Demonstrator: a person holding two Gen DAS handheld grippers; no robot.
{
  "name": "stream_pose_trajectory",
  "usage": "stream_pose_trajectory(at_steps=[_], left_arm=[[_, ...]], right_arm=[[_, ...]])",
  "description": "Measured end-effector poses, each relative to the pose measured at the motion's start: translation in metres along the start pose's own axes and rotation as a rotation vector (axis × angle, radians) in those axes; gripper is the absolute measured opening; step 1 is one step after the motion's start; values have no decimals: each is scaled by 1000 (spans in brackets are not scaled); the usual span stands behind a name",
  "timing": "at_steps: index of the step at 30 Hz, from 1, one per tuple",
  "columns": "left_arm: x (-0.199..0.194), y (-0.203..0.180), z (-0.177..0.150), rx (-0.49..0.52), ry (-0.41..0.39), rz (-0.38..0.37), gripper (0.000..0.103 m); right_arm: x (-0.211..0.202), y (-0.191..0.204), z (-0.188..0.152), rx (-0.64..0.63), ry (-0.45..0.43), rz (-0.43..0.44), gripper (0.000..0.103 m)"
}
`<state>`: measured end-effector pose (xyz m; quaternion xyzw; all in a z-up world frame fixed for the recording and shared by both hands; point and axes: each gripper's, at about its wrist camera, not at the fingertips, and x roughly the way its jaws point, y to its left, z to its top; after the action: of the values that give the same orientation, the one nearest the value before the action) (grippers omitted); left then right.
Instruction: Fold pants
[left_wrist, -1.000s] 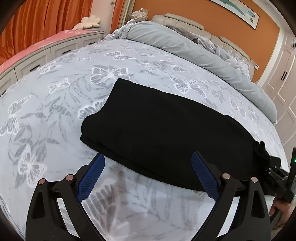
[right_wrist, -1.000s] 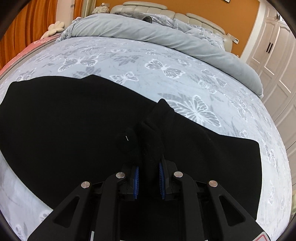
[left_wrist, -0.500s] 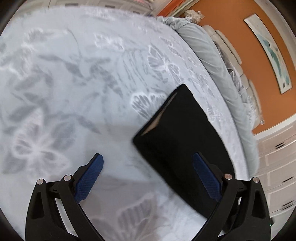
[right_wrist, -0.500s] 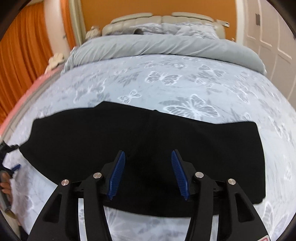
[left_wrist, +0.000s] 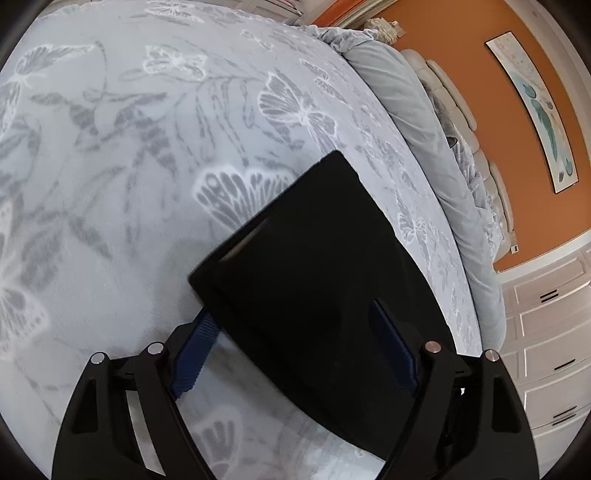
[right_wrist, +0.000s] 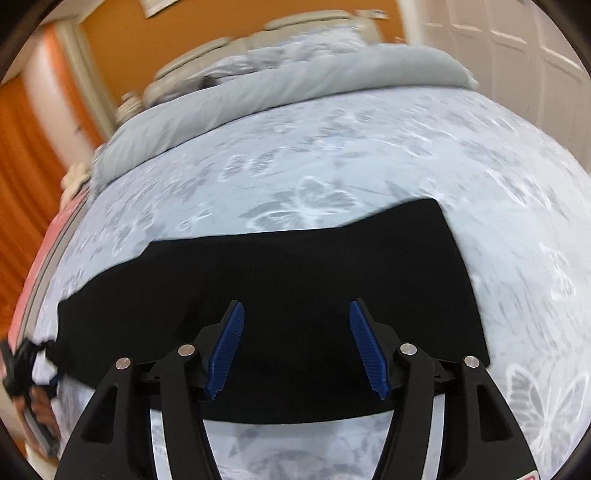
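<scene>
We have the black pants (right_wrist: 280, 295) lying flat on the bed (right_wrist: 369, 158), already folded lengthwise into one long band, leg on leg, that runs across the butterfly-print cover. From the right wrist view, the band looks smooth, with one square end at the right and the other end tapering away to the left.

Our left claw (left_wrist: 299, 354) is spread wide and straddles the corner of the pants at that left end. One blue pad sits just beside the cloth edge, the other lies over or behind the black fabric. It grips nothing as far as we can see, and we cannot tell whether the pads touch the cloth.

Our right claw (right_wrist: 295, 343) is also spread, hanging over the middle of the band and pinching nothing.

We judge the first, lengthwise fold done. What is left is the crosswise folding: one end should be gripped and carried over toward the other, perhaps twice, to make a compact stack. Neither end has been lifted yet.
</scene>
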<state>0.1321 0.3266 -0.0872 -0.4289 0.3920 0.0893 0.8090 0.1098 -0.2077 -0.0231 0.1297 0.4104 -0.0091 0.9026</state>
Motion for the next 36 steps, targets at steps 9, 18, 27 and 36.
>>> stream_pose_trajectory(at_steps=[9,18,27,36], left_arm=[[2,-2,0,2,1,-18,87],[3,-9,-3,19,2,-9,93],[9,-16,-9,43,-17,-18,96],[19,28,3,-197,47,-204,24]], right_arm=[[63,124,-42,-571,7,-59,34],[36,143,-22,-502,-79,40,14],[46,162,-43,-538,-19,96,51],[-12,-2,-13,19,-220,-15,79]])
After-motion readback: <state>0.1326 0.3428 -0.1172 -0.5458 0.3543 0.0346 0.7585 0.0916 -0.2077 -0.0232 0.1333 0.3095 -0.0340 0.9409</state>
